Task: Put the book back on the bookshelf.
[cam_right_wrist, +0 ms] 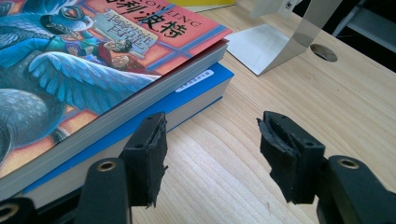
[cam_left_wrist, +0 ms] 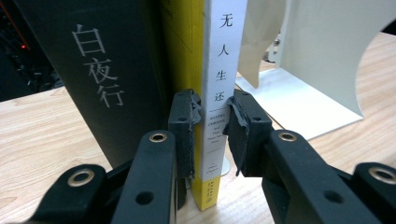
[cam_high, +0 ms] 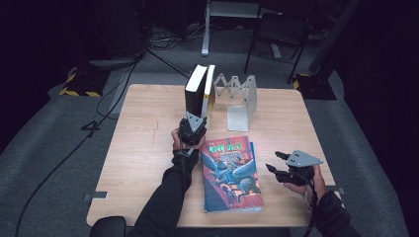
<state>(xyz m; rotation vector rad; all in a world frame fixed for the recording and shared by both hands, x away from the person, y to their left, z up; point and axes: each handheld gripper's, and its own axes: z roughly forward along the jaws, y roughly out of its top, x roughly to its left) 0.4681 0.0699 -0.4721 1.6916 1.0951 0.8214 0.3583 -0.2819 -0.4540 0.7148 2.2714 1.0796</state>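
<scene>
Left hand-held gripper (cam_left_wrist: 215,122) pinches the upright white book's (cam_left_wrist: 223,70) spine; right hand-held gripper (cam_right_wrist: 212,154) spread beside the stacked books (cam_right_wrist: 116,93)

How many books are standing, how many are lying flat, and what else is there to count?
Standing books: 2 (black book, white book)
Flat books: 2 (picture book, blue book under it)
Bookend: 1
Grippers: 2 (left gripper, right gripper)
Total: 7
</scene>
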